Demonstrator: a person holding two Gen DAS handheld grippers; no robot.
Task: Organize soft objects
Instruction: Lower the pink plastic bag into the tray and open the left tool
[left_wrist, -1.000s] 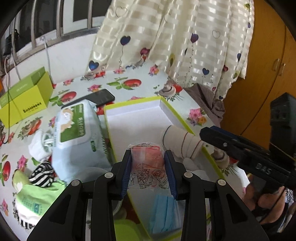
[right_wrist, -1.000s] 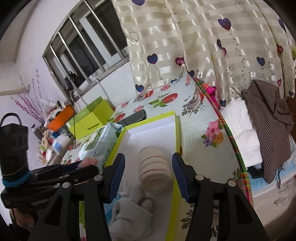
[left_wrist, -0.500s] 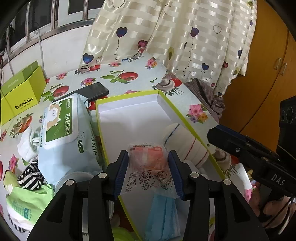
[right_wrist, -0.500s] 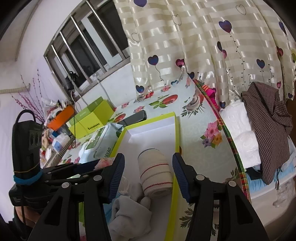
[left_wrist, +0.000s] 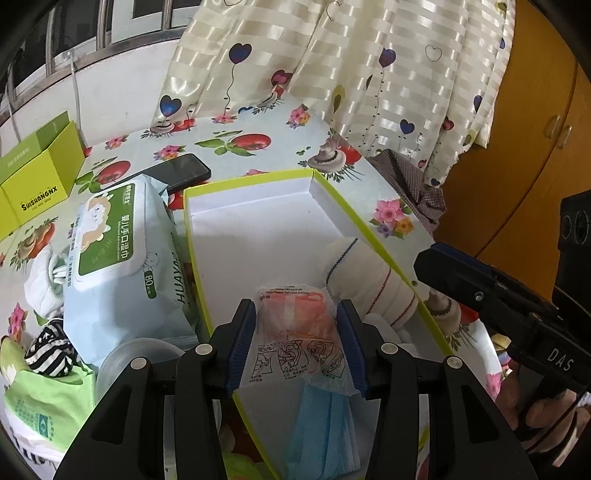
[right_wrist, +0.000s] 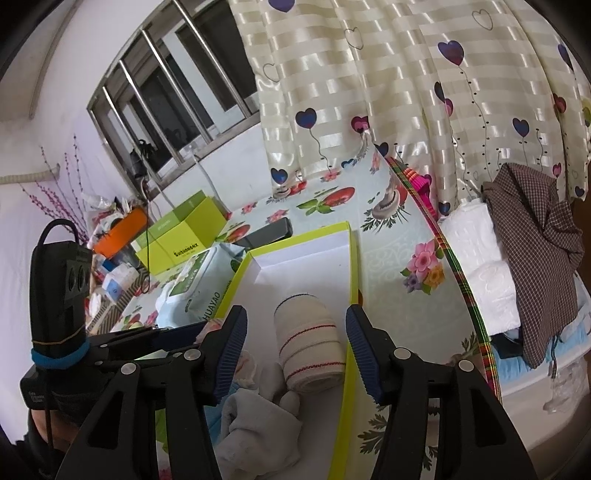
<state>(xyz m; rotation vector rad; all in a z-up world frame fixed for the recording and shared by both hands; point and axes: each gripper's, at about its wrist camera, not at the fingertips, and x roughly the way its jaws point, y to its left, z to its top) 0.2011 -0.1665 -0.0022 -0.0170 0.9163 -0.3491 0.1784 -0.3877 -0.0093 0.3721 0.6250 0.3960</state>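
Observation:
A white box with a yellow-green rim lies open on the flowered tablecloth. Inside it are a clear packet of pink masks, blue masks under it, a rolled beige bandage and a white cloth. My left gripper is open, its pads standing on either side of the packet, which rests in the box. My right gripper is open above the near end of the box, with the bandage lying beyond and below its fingers, untouched.
Left of the box lie a pack of wet wipes, a black phone, a yellow-green carton, a striped sock and a green packet. A checked cloth hangs off the right table edge below the curtain.
My left gripper's jaws have widened away from the mask packet, which now lies loose in the box. The left view has tipped down a little. The right gripper has kept still.

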